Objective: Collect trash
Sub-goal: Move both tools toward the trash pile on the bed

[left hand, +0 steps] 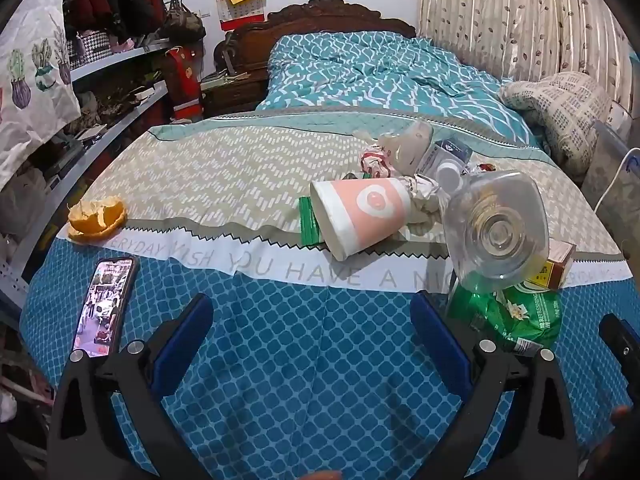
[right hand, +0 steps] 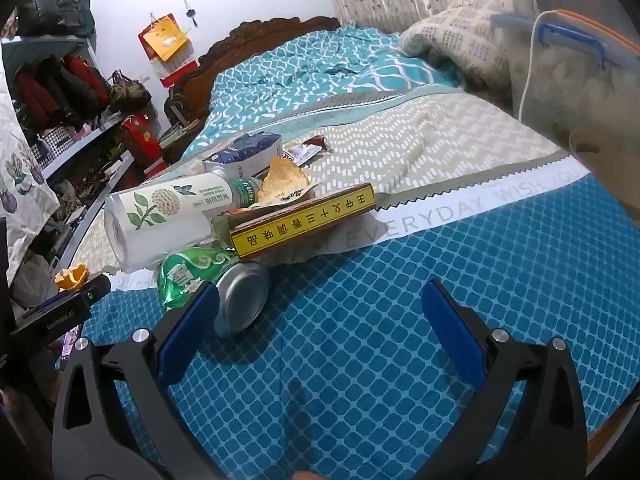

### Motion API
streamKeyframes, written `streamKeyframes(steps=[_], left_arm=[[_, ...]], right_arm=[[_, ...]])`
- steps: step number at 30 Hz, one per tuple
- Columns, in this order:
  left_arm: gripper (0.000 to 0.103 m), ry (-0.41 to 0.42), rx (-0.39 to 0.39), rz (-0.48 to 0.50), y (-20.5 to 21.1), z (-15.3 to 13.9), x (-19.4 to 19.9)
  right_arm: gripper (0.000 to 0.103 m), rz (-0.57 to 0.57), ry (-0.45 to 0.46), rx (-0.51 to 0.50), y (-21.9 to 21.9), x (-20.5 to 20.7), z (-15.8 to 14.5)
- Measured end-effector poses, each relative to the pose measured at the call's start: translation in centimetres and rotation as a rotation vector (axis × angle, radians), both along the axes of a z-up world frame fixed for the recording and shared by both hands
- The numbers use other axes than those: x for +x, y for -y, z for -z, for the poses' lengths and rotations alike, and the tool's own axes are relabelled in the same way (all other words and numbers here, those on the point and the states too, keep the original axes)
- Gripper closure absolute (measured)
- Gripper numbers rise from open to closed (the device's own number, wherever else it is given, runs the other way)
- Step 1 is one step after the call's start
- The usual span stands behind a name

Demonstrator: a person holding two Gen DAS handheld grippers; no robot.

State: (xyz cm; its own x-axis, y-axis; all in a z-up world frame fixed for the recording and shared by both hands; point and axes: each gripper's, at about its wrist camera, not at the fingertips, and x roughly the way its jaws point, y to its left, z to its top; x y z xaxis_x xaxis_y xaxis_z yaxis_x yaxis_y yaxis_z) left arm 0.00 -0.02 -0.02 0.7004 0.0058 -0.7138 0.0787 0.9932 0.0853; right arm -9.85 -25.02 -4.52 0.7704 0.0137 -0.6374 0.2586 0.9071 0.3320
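Left wrist view: left tool (left hand: pixel 312 328) points down at the bed (left hand: pixel 280 360), jaws wide apart w/ nothing between them, only blue checked bedspread. Trash pile sits ahead and to the tool's right. Pink-and-white paper cup (left hand: pixel 360 216) lies on its side just ahead, mouth toward the tool's left, resting on a green packet (left hand: pixel 306 220). Clear plastic bottle (left hand: pixel 496 228) lies base-first toward the camera, ahead-right. Crushed green can (left hand: pixel 512 316) is just outside the right finger, apart from it. Small red-and-yellow box (left hand: pixel 556 260) sits right of the bottle. Crumpled wrappers (left hand: pixel 400 152) and a white-and-blue carton (left hand: pixel 448 152) lie behind the cup. Orange peel (left hand: pixel 96 216) is well off ahead-left; a lit phone (left hand: pixel 106 304) lies just left of the left finger.

Right wrist view: right tool (right hand: pixel 320 320) also angled down over the bedspread, jaws fully apart, empty gap. Crushed green can (right hand: pixel 216 288) lies right at the left finger's tip; touching or not, can't tell. Long yellow box (right hand: pixel 304 220) w/ printed characters lies ahead-left, past the can. Clear bottle (right hand: pixel 160 212) w/ flower label lies on its side left of that box. A crisp-coloured wrapper (right hand: pixel 284 180) and the carton (right hand: pixel 248 156) sit farther ahead. Orange peel (right hand: pixel 72 276) far left, beside the other tool's black body (right hand: pixel 56 312). Translucent plastic bin (right hand: pixel 580 72) w/ blue handle stands ahead-right.
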Motion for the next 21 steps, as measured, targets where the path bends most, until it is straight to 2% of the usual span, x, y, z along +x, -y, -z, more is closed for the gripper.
streamKeyframes(steps=[8, 11, 14, 16, 18, 21], left_arm=[[0.009, 0.015, -0.017, 0.000, -0.1, 0.8, -0.9], [0.009, 0.066, -0.052, 0.012, -0.5, 0.9, -2.8], [0.009, 0.064, -0.090, 0.047, -0.5, 1.1, -4.1], [0.009, 0.031, -0.131, 0.119, -0.3, 1.5, -4.7], [0.010, 0.020, -0.107, 0.176, 0.5, 1.5, -5.1], [0.010, 0.097, -0.099, 0.220, 0.9, 0.0, -5.1]], right_arm=[[0.003, 0.003, 0.001, 0.006, 0.2, 0.1, 0.2], [0.003, 0.012, 0.006, 0.014, 0.1, -0.1, 0.3], [0.003, -0.002, 0.009, 0.029, 0.3, 0.0, 0.6], [0.008, -0.010, 0.013, 0.030, 0.1, 0.1, 0.6], [0.018, -0.031, 0.008, 0.029, -0.2, 0.9, 0.7], [0.035, -0.053, 0.004, 0.041, -0.4, 1.2, 0.9]])
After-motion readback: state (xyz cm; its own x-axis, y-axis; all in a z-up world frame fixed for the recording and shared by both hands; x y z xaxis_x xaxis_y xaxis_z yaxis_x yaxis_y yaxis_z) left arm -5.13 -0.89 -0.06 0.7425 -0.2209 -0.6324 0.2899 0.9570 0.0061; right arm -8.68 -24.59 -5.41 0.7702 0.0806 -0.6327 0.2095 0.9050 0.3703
